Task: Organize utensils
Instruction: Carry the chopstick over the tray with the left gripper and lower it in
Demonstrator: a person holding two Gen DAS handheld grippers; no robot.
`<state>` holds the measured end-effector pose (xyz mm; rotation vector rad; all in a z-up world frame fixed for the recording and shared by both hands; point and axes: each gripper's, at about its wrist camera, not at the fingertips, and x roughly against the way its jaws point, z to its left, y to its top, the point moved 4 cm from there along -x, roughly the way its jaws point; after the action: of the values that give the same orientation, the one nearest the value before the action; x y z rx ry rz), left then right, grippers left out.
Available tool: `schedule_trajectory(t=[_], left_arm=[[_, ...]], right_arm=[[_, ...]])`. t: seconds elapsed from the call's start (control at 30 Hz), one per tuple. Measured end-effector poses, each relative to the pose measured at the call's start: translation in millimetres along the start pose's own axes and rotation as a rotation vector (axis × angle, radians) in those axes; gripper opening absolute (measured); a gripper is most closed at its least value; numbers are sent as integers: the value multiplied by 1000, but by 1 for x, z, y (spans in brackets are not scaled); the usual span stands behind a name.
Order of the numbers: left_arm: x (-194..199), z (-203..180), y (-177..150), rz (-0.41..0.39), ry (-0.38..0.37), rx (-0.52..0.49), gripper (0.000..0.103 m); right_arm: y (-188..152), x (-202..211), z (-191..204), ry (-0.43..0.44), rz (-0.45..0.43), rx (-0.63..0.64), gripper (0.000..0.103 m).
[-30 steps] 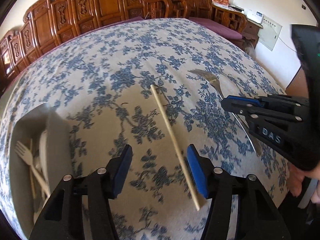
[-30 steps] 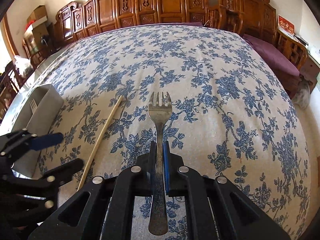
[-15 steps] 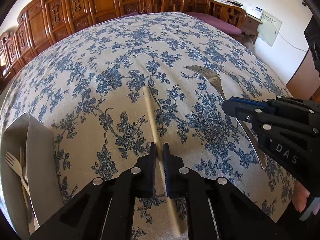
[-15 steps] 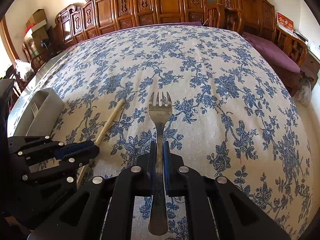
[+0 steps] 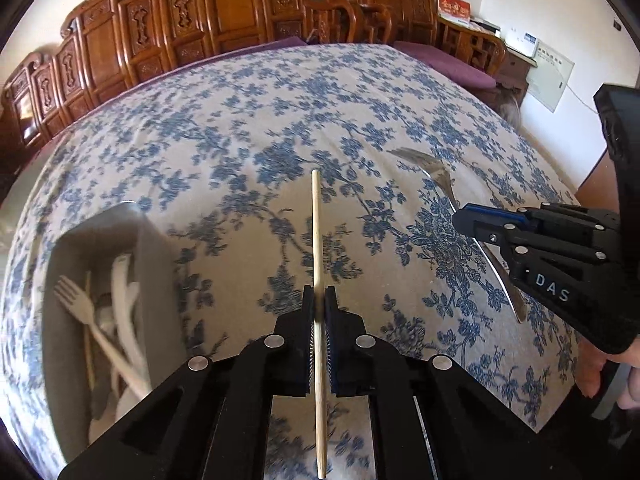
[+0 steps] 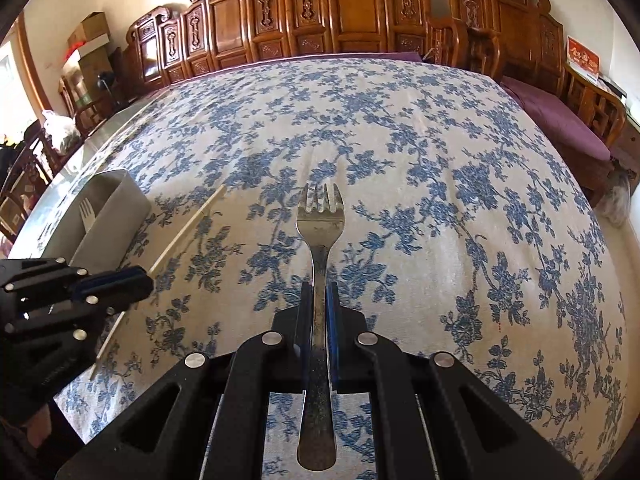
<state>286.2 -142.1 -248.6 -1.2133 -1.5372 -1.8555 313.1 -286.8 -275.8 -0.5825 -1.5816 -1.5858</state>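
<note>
Wooden chopstick [image 5: 317, 240] is now sitting clamped in the left gripper [image 5: 319, 300], whose jaws were wide apart around it a second ago; it is pointing straight ahead, pale, thin, apparently lifting off the floral tablecloth [image 5: 240, 140]. Right gripper [image 6: 319, 296] is still clenching the tarnished metal fork [image 6: 320, 216], right of the chopstick. Grey utensil tray [image 5: 156, 264], holding pale plastic cutlery, is lying left of the chopstick.

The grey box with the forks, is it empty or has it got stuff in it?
Not empty. The grey box holds a pale fork and other pale utensils, one thin stick among them.
</note>
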Motion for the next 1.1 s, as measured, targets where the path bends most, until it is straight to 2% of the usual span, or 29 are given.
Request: schedule_trajectory(t=[0.4,0.73,1.1], left_arm=[[43,35,-8,-51,26,53,4],[71,56,-14,-90,54,81,4],[76,99,-13,-90,99,133,4]], right_arm=[[-4,6,23,34,-5,45,8],[-1,22,47,80,-47,72,8],[4,37,72,131,-88,104,8]])
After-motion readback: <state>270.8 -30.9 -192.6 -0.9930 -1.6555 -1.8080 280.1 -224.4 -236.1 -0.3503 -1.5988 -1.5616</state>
